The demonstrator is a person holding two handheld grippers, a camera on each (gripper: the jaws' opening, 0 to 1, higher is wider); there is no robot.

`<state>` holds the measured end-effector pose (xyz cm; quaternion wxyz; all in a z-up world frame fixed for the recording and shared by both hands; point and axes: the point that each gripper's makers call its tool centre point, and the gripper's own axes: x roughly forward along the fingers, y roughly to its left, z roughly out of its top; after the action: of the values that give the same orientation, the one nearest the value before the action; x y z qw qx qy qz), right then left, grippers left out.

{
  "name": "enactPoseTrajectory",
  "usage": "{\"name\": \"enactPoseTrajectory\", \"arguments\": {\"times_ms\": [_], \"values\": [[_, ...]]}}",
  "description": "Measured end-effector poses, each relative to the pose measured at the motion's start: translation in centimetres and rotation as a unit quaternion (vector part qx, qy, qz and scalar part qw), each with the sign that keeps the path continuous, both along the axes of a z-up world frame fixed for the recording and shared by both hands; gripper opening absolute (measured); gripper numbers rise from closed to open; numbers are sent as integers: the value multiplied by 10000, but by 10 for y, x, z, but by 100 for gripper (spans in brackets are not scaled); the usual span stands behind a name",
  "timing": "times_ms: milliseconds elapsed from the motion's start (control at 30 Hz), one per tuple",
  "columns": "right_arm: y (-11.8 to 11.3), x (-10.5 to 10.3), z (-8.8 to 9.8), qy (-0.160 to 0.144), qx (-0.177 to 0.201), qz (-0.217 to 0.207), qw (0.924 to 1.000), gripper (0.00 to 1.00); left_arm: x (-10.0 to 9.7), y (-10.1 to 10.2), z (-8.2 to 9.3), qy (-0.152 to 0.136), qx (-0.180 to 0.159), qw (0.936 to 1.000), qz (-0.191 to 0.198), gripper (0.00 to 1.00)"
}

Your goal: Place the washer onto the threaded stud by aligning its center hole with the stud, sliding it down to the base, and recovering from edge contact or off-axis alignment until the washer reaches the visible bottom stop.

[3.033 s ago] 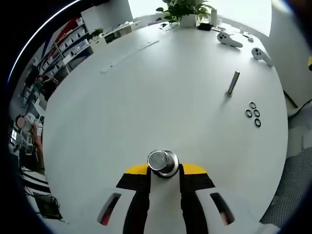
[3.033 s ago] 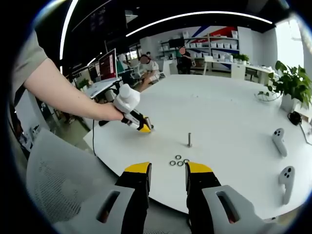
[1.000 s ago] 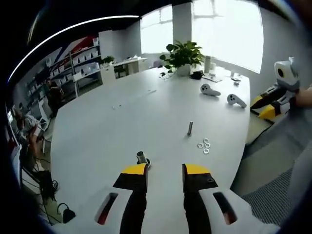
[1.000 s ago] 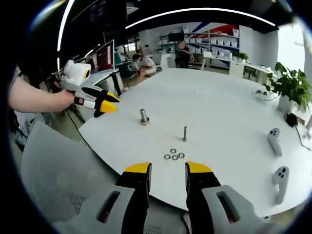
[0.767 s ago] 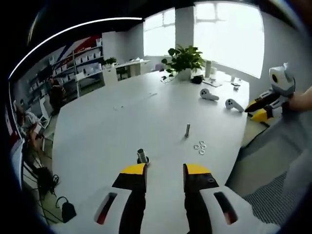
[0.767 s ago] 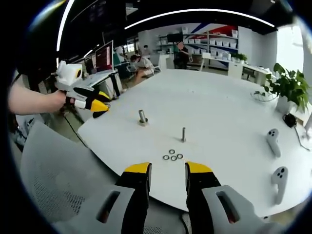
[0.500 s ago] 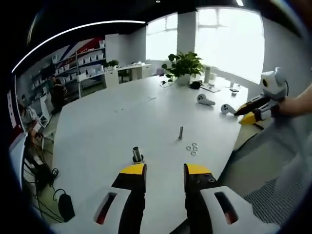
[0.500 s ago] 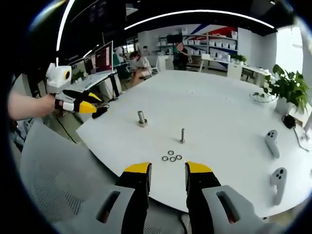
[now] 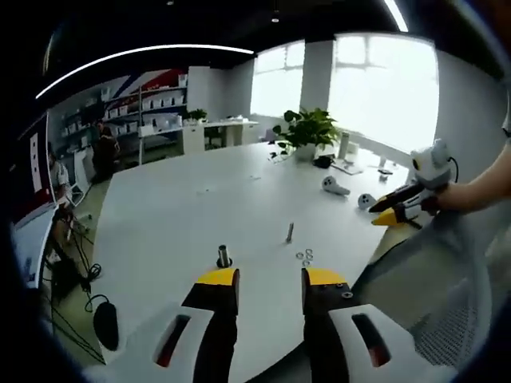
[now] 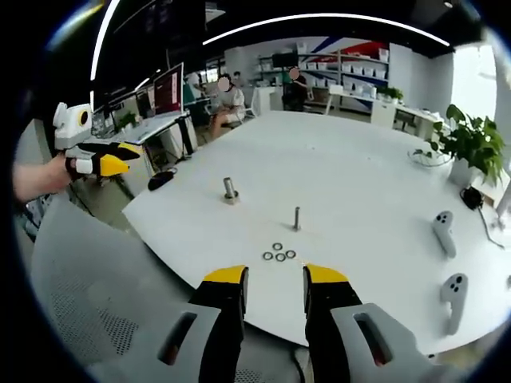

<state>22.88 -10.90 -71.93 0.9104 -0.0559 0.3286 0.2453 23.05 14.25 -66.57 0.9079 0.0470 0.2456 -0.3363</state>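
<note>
Hovering off the bench [image 10: 359,183] edge, both hand-held grippers, left [image 9: 270,276] and right [image 10: 275,276], are spread and empty. The washers [image 10: 278,253] lie just ahead of the right one, the threaded stud [image 10: 296,218] beyond them. Risk: pinching such flat rings may tilt one, jamming it off-axis.

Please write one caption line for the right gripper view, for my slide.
Open right gripper hovers off the white table before loose washers and upright stud.
</note>
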Motion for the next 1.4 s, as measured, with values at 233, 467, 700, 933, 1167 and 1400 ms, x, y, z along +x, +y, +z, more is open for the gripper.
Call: {"name": "enactPoseTrajectory", "arguments": {"times_ms": [233,467,700,933,1167,1400], "values": [[0,0,0,12,-22,4,10000,30,-12,2,-1,36,-96,9999,60,30],[-3,0,-1,11,-37,-70,10000,30,-16,-4,0,-185,13,9998,-32,31],[-5,1,-2,17,-111,-90,9999,30,-16,-5,-1,-248,22,9996,-111,30],[-8,1,-4,44,-235,-145,9996,30,-19,-7,-2,-198,-35,9996,-175,30],[-14,2,-7,79,-363,-233,9990,30,-18,-8,1,-175,-302,9992,-195,30],[-15,0,-10,144,-402,-251,9988,30,-19,-8,4,-171,-426,9988,-174,30]]}}
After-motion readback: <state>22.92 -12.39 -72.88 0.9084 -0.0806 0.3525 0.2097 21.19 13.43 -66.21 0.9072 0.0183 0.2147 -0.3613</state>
